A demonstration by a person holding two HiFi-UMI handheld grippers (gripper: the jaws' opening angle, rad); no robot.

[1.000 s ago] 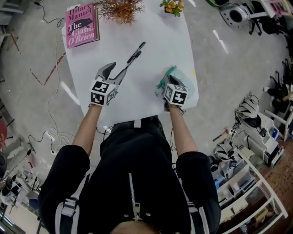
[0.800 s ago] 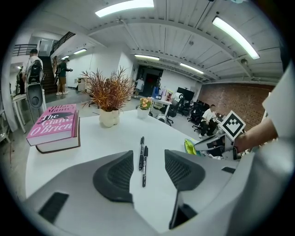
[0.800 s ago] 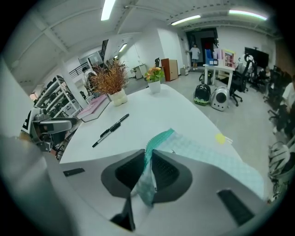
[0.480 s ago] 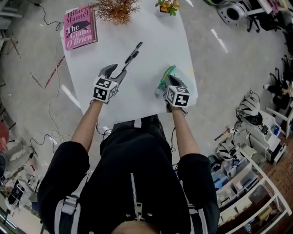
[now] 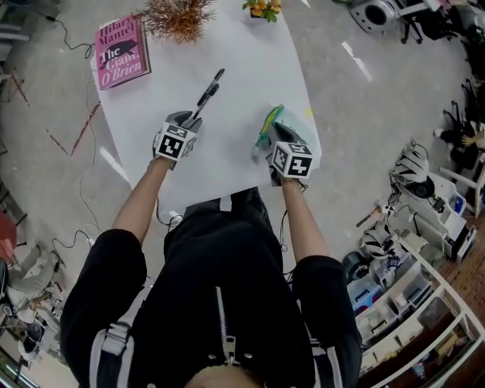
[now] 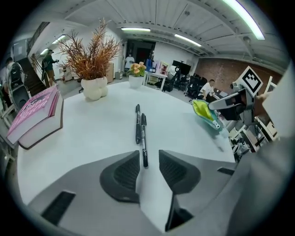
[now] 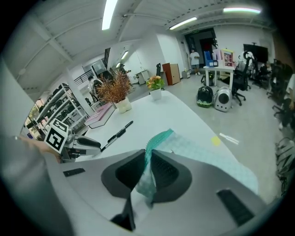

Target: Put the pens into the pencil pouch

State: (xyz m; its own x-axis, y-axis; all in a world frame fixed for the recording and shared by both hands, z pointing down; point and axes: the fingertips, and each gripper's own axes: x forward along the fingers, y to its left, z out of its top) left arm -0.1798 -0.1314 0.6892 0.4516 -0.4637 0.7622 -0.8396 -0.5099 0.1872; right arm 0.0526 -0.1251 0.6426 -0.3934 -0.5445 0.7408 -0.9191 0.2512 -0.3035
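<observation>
Two black pens (image 5: 208,91) lie side by side on the white table (image 5: 250,61). In the left gripper view they run away from me, the nearer pen (image 6: 144,140) with its end between the jaws. My left gripper (image 6: 148,168) (image 5: 184,120) has just been closing around that end; a gap still shows on both sides of the pen, so the pads are off it. My right gripper (image 7: 148,173) (image 5: 271,144) is shut on the edge of the green mesh pencil pouch (image 7: 159,138) (image 5: 267,125), which it holds up off the table at the right.
A pink book (image 5: 120,51) lies at the table's far left corner. A dried plant in a white vase (image 6: 94,87) and a small flower pot (image 5: 261,7) stand along the far edge. Cables and shelving surround the table on the floor.
My left gripper has dropped to the table at the pens' near end and its jaws have narrowed around one pen. The right gripper has raised the pouch slightly.
</observation>
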